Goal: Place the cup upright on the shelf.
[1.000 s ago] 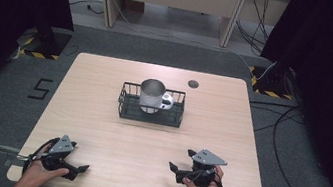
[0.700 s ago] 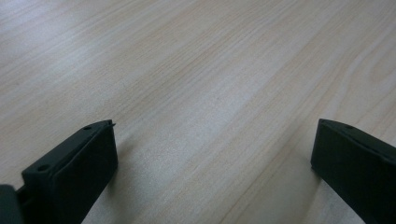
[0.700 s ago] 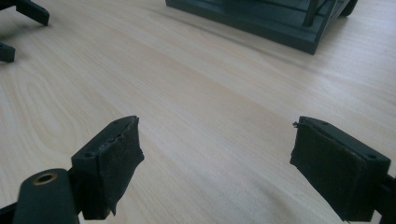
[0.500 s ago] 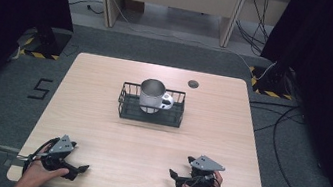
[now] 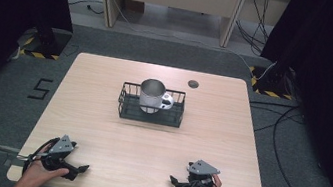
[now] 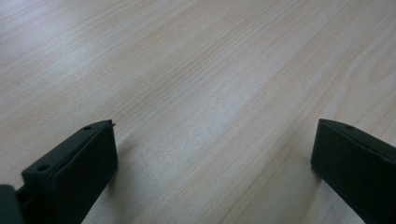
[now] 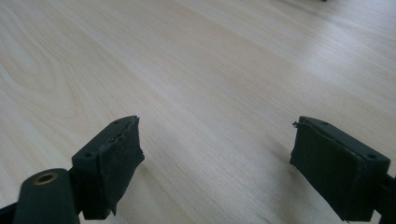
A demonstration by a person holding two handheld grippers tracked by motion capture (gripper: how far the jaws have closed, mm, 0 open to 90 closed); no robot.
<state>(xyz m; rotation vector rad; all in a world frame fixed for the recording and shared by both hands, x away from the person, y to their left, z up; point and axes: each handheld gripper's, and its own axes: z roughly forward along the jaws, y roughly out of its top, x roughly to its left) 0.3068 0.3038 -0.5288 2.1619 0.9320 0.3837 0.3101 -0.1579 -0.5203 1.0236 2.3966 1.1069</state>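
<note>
A metal mug (image 5: 152, 96) with a handle stands upright inside a black wire basket (image 5: 150, 115) at the middle of the wooden table (image 5: 98, 128). My left gripper (image 5: 79, 168) rests near the table's front left edge, held by a hand. In the left gripper view its jaws are wide apart over bare wood, so the left gripper (image 6: 212, 158) is open. My right gripper (image 5: 175, 182) lies near the front right edge in the other hand. Its own view shows the right gripper (image 7: 217, 154) open too, with nothing between the pads.
A small dark round grommet (image 5: 193, 83) is set in the table's far right part. Cables (image 5: 293, 144) trail over the grey floor at the right. Black curtains stand at both sides.
The right gripper has drawn back a little toward the table's front edge and to the right. The left gripper has stayed where it was.
</note>
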